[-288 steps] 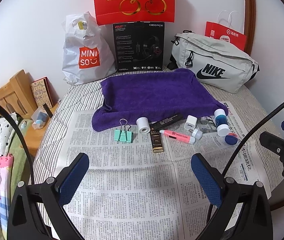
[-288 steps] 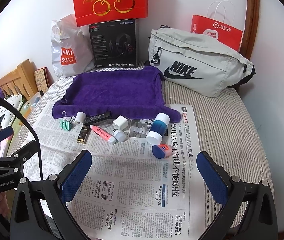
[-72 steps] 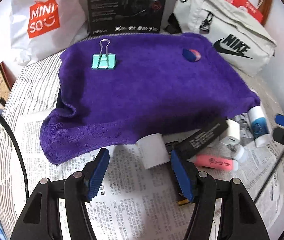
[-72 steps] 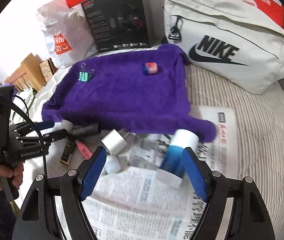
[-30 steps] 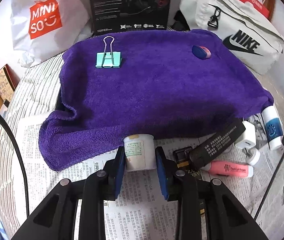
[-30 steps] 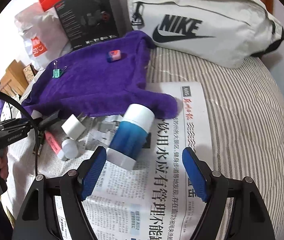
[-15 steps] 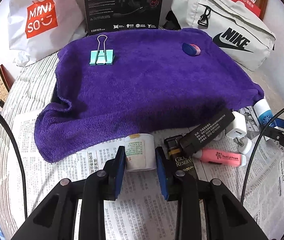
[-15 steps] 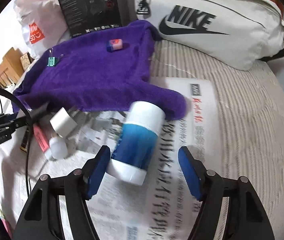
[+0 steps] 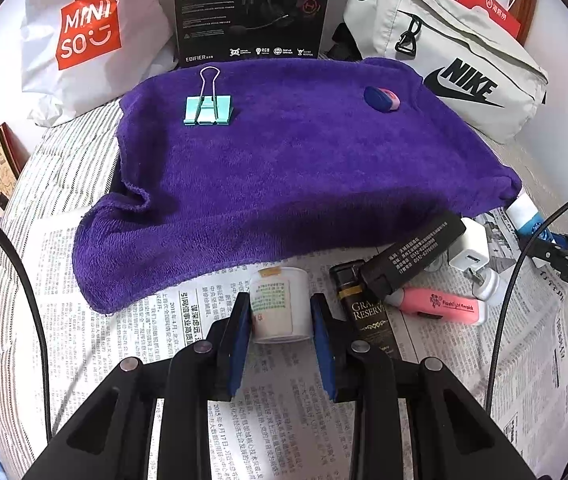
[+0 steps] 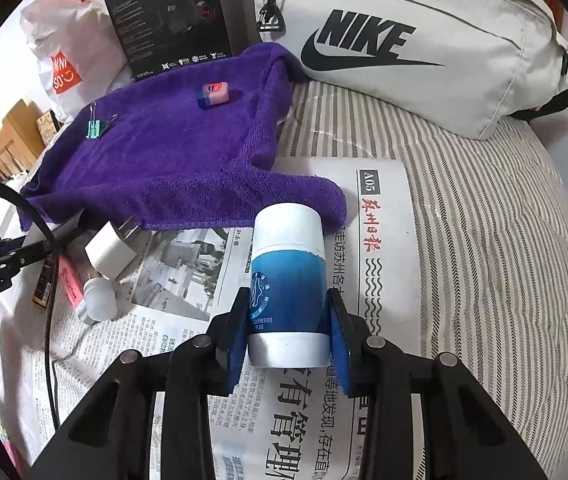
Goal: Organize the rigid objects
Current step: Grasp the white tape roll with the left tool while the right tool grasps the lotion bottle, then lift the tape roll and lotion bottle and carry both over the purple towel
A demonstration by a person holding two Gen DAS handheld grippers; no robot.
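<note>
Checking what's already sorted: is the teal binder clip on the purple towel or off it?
On it. The teal binder clip lies flat on the purple towel, near its far left corner.

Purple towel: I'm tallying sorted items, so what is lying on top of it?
On the purple towel lie a teal binder clip and a blue-and-pink eraser. Anything beneath the towel is covered.

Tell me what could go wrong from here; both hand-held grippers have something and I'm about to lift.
1. The right hand-held gripper is closing on the blue and white bottle near its base only; it may tip or slip out.
2. The left hand-held gripper pinches the small white jar beside the purple towel edge; lifting forward could snag the towel.
</note>
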